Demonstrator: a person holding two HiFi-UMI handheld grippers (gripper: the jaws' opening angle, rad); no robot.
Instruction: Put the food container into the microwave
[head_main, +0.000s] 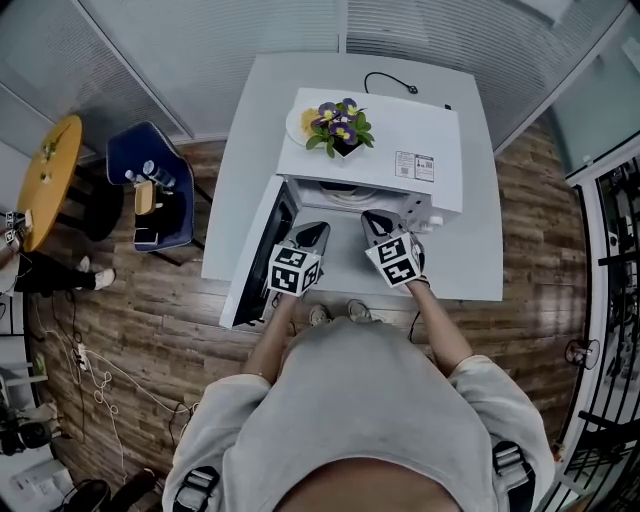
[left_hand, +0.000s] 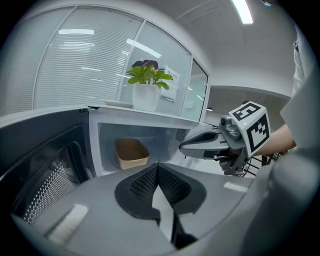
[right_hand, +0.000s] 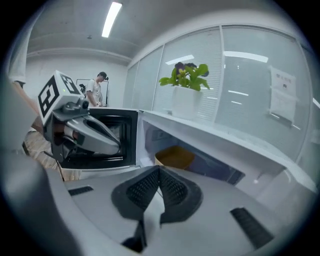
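Sitting inside the open microwave (head_main: 395, 122), the food container (left_hand: 131, 152) looks light and thin-walled, probably easy to dent, so its firmer rim seems the safest hold. Left claw (left_hand: 158, 167) and right claw (right_hand: 159, 170) are both clenched, holding nothing.

Head view, non-task items: white table (head_main: 480, 240) at centre; potted plant (head_main: 340, 125) with purple flowers at 12 o'clock; black cable (head_main: 390, 82) at 1 o'clock; blue armchair (head_main: 155, 195) at 10 o'clock; yellow round table (head_main: 48, 175) at 9 o'clock; plank floor (head_main: 150, 310) beneath.
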